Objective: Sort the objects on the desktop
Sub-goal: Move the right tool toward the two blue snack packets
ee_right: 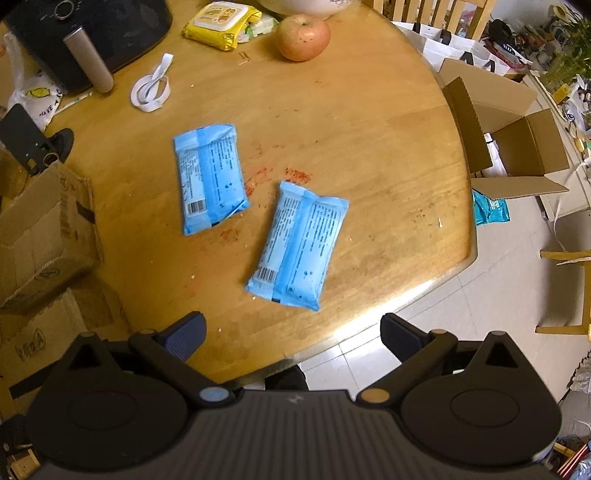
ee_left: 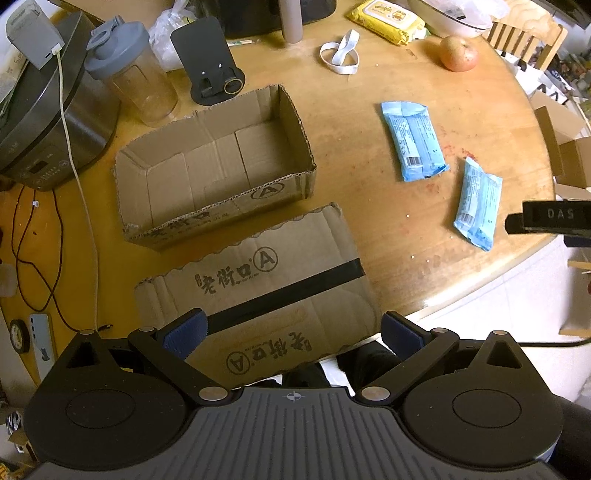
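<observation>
At the left edge of the round wooden tabletop (ee_left: pixel 354 110) a dark grey appliance (ee_left: pixel 48 122) carries a grey charger (ee_left: pixel 31 33) whose white cable (ee_left: pixel 79 192) runs down toward the near rim; beside it stands a clear shaker bottle with a grey lid (ee_left: pixel 131 70), then a black phone stand (ee_left: pixel 210 62); a thin dark red cord (ee_left: pixel 40 251) loops across the wood below the appliance. In front of these an open cardboard box (ee_left: pixel 214 162) sits empty, and a flattened piece of cardboard (ee_left: pixel 258 288) lies just beside it, reaching the near rim. The left gripper (ee_left: pixel 291 332) hovers above that flat cardboard, its fingers spread wide and holding nothing.

Farther right a loop of white band (ee_left: pixel 341 55) lies on bare wood; a yellow wipes pack (ee_right: pixel 218 24) and an apple (ee_right: pixel 303 37) rest near the far edge, beside what seems a white bowl, mostly cut off. Two blue packets occupy the right half of the tabletop: the farther blue packet (ee_right: pixel 210 177) lies near reddish smears and crumbs; the nearer blue packet (ee_right: pixel 299 243) lies close to it without touching, angled toward the table's edge. The right gripper (ee_right: pixel 291 332) hangs over the near rim just short of the nearer packet, fingers wide apart and empty.

Past the right rim the floor (ee_right: pixel 480 332) is pale tile; an open carton (ee_right: pixel 509 147) stands there with a teal bag (ee_right: pixel 489 206) beside it, wooden chairs (ee_right: pixel 436 11) behind, and clutter along the wall.
</observation>
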Tool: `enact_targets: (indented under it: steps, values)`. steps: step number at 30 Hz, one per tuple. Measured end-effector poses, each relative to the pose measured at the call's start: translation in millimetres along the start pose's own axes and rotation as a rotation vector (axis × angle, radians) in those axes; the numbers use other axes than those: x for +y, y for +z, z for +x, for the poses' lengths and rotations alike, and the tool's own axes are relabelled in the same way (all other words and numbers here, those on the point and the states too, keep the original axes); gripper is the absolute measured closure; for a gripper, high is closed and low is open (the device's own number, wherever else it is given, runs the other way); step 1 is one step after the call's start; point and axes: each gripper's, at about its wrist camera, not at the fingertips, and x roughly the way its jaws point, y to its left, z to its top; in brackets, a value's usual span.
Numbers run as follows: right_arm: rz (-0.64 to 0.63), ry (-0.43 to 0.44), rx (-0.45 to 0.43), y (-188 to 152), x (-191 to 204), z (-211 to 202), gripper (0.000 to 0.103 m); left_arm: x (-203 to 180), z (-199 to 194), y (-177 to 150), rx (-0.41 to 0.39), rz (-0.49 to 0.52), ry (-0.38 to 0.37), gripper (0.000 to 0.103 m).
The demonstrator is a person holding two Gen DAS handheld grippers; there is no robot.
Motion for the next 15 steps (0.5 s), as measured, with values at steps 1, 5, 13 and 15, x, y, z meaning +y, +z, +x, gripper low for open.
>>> enact_targets:
  steps: [1, 5, 13, 15]
  values:
    - [0.003, -0.001, 0.0, 1.6, 0.0, 1.0, 0.0, 0.1, 0.3, -0.2, 0.001, 0.0, 0.0, 0.0]
    - [0.011, 0.001, 0.005, 5.5, 0.5, 5.3, 0.0, 0.2, 0.9, -1.0, 0.002, 0.003, 0.002, 0.0]
    - [0.036, 0.004, 0.023, 16.2, 1.1, 15.7, 0.0, 0.7, 1.2, -1.9, 0.006, 0.002, 0.004, 0.0]
    - [0.046, 0.0, 0.026, 19.8, 0.9, 18.6, 0.0, 1.1, 1.4, -2.3, 0.008, 0.0, 0.005, 0.0]
